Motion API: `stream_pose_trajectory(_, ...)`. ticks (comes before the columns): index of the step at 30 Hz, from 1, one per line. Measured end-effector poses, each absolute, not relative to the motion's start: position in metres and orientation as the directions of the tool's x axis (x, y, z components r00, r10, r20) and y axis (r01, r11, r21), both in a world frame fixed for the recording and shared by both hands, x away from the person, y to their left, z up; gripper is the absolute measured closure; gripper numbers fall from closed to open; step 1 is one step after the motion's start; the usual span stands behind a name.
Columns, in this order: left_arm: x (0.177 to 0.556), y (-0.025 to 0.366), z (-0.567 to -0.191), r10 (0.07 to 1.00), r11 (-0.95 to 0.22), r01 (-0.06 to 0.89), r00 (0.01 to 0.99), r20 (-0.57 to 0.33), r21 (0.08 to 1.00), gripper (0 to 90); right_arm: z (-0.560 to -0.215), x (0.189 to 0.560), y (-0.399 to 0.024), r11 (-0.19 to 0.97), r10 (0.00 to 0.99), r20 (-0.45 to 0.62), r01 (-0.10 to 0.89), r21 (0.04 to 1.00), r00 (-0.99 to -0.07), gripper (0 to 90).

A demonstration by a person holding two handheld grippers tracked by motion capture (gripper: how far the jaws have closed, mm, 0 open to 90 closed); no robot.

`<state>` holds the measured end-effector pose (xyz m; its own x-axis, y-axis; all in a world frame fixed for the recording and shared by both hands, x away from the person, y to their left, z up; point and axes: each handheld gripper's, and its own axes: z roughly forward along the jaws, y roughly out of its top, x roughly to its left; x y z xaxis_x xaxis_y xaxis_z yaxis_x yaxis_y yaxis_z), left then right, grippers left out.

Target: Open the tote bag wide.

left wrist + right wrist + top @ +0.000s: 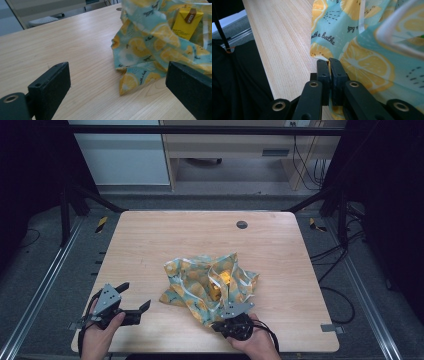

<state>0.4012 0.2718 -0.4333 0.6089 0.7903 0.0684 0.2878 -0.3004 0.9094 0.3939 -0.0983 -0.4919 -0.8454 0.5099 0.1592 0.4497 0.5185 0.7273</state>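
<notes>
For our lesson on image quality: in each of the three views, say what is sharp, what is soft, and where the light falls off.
High view: table evenly lit, surroundings dark, bag slightly soft. Left gripper view: near jaws blurred, carton fairly sharp. Right gripper view: print on the bag readable, white handle out of focus, left side dark.

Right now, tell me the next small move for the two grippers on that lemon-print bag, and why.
Probably bring the left gripper across to pinch the lemon-print bag on its near side. Its jaws stand open, off the bag, while the right gripper is clamped on the bag's edge, with a yellow carton inside.
</notes>
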Motion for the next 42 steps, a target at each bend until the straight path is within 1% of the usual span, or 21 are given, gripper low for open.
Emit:
stream_pose_trajectory(3,0.402,0.264,-0.424,0.783,-0.299,0.273,0.618,0.071,0.914,5.6,-0.493,0.394,-0.098,0.522,0.509,0.155,0.446,0.727,-0.847,85.6)
stream_pose_trajectory(5,0.402,0.256,-0.416,0.775,-0.313,0.257,0.626,0.089,0.914,5.8,-0.492,0.395,-0.097,0.515,0.512,0.155,0.447,0.732,-0.845,82.4)
stream_pose_trajectory(6,0.401,0.245,-0.407,0.767,-0.321,0.244,0.634,0.1,0.915,5.8,-0.49,0.394,-0.098,0.506,0.515,0.154,0.443,0.74,-0.844,78.8)
stream_pose_trajectory(7,0.401,0.245,-0.407,0.767,-0.321,0.244,0.634,0.1,0.915,5.8,-0.49,0.394,-0.098,0.506,0.515,0.154,0.443,0.74,-0.844,78.8)
stream_pose_trajectory(8,0.401,0.238,-0.402,0.758,-0.325,0.236,0.644,0.103,0.916,5.8,-0.488,0.393,-0.099,0.503,0.512,0.15,0.437,0.746,-0.846,76.8)
stream_pose_trajectory(9,0.401,0.234,-0.399,0.752,-0.328,0.23,0.651,0.106,0.916,5.8,-0.485,0.392,-0.1,0.484,0.522,0.15,0.436,0.758,-0.84,72.3)
stream_pose_trajectory(10,0.401,0.228,-0.394,0.743,-0.339,0.22,0.659,0.116,0.915,5.8,-0.485,0.392,-0.1,0.484,0.522,0.15,0.436,0.758,-0.84,72.3)
stream_pose_trajectory(11,0.402,0.219,-0.389,0.731,-0.354,0.206,0.669,0.133,0.912,5.8,-0.483,0.39,-0.102,0.477,0.524,0.148,0.433,0.764,-0.839,70.0)
stream_pose_trajectory(14,0.407,0.203,-0.38,0.71,-0.381,0.184,0.686,0.16,0.906,5.7,-0.478,0.385,-0.108,0.464,0.536,0.135,0.425,0.778,-0.833,60.9)
stream_pose_trajectory(15,0.41,0.197,-0.377,0.703,-0.392,0.179,0.691,0.168,0.902,5.7,-0.478,0.385,-0.108,0.464,0.536,0.135,0.425,0.778,-0.833,60.9)
stream_pose_trajectory(18,0.421,0.184,-0.37,0.693,-0.428,0.167,0.692,0.204,0.888,5.8,-0.475,0.381,-0.113,0.451,0.547,0.132,0.423,0.786,-0.827,56.1)
stream_pose_trajectory(22,0.438,0.174,-0.359,0.691,-0.435,0.167,0.691,0.209,0.885,6.7,-0.472,0.379,-0.117,0.439,0.556,0.127,0.419,0.795,-0.822,51.7)
stream_pose_trajectory(23,0.448,0.169,-0.353,0.688,-0.443,0.162,0.692,0.219,0.882,6.7,-0.47,0.377,-0.119,0.43,0.556,0.128,0.415,0.801,-0.822,50.2)
stream_pose_trajectory(25,0.455,0.165,-0.35,0.685,-0.451,0.16,0.693,0.225,0.878,7.0,-0.469,0.376,-0.12,0.43,0.553,0.127,0.413,0.803,-0.823,49.4)
stream_pose_trajectory(26,0.461,0.162,-0.348,0.68,-0.458,0.163,0.697,0.226,0.874,7.1,-0.466,0.375,-0.121,0.421,0.552,0.131,0.41,0.809,-0.824,46.7)
stream_pose_trajectory(28,0.473,0.155,-0.347,0.668,-0.477,0.174,0.709,0.226,0.862,7.1,-0.465,0.374,-0.121,0.417,0.551,0.133,0.41,0.811,-0.824,45.8)
stream_pose_trajectory(33,0.509,0.139,-0.353,0.615,-0.549,0.191,0.752,0.238,0.814,6.2,-0.449,0.368,-0.125,0.384,0.579,0.141,0.421,0.822,-0.803,36.9)
stream_pose_trajectory(35,0.515,0.137,-0.356,0.609,-0.553,0.198,0.759,0.231,0.809,6.1,-0.444,0.367,-0.126,0.38,0.584,0.136,0.417,0.825,-0.8,36.1)
stream_pose_trajectory(36,0.522,0.134,-0.361,0.59,-0.578,0.202,0.773,0.233,0.791,6.1,-0.433,0.365,-0.13,0.37,0.596,0.127,0.412,0.833,-0.793,35.2)
stream_pose_trajectory(38,0.527,0.131,-0.366,0.582,-0.587,0.211,0.781,0.227,0.781,6.1,-0.43,0.364,-0.131,0.365,0.602,0.127,0.413,0.834,-0.789,35.1)
stream_pose_trajectory(42,0.532,0.124,-0.379,0.553,-0.614,0.214,0.804,0.22,0.759,5.2,-0.404,0.366,-0.14,0.349,0.63,0.106,0.402,0.846,-0.77,34.1)
